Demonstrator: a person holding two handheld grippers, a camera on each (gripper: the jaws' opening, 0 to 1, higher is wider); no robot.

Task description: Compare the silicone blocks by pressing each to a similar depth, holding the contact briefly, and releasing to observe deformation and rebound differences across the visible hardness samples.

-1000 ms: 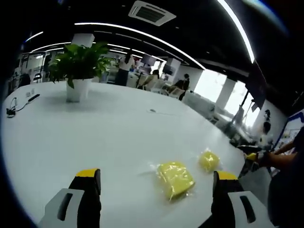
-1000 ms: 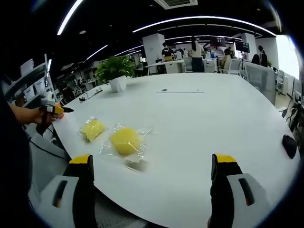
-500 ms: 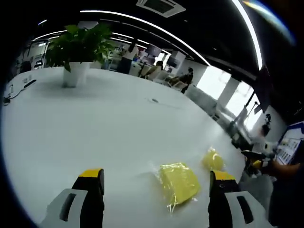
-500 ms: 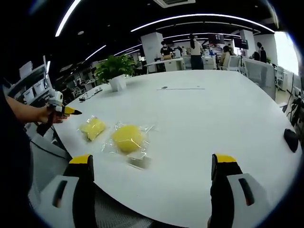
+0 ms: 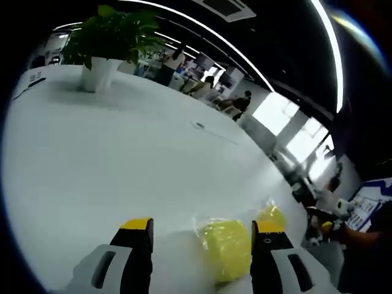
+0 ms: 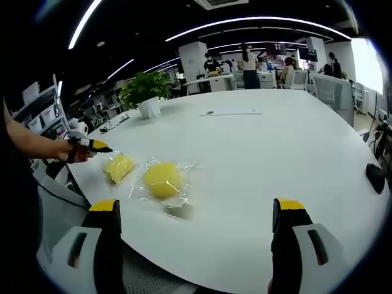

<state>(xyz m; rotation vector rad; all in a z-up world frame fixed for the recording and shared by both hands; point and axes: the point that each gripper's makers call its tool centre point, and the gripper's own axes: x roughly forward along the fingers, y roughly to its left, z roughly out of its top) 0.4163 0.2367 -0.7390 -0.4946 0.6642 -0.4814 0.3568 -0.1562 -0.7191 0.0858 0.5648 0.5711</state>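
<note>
— While the left gripper (image 5: 199,229) is held spread just over the table's (image 5: 92,153) near edge, what is seen between its jaws?

— A bagged yellow block (image 5: 225,248); a second bagged block (image 5: 271,215) lies beside it; the right gripper (image 6: 196,211) is likewise held apart, with both blocks near the left edge.

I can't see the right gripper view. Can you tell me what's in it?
Two yellow silicone blocks in clear wrap, a squarer block and a rounder block, lie on a big white table. The right claw hangs open near the table's edge, and the left claw reaches toward the squarer block. A potted plant stands farther back.
</note>
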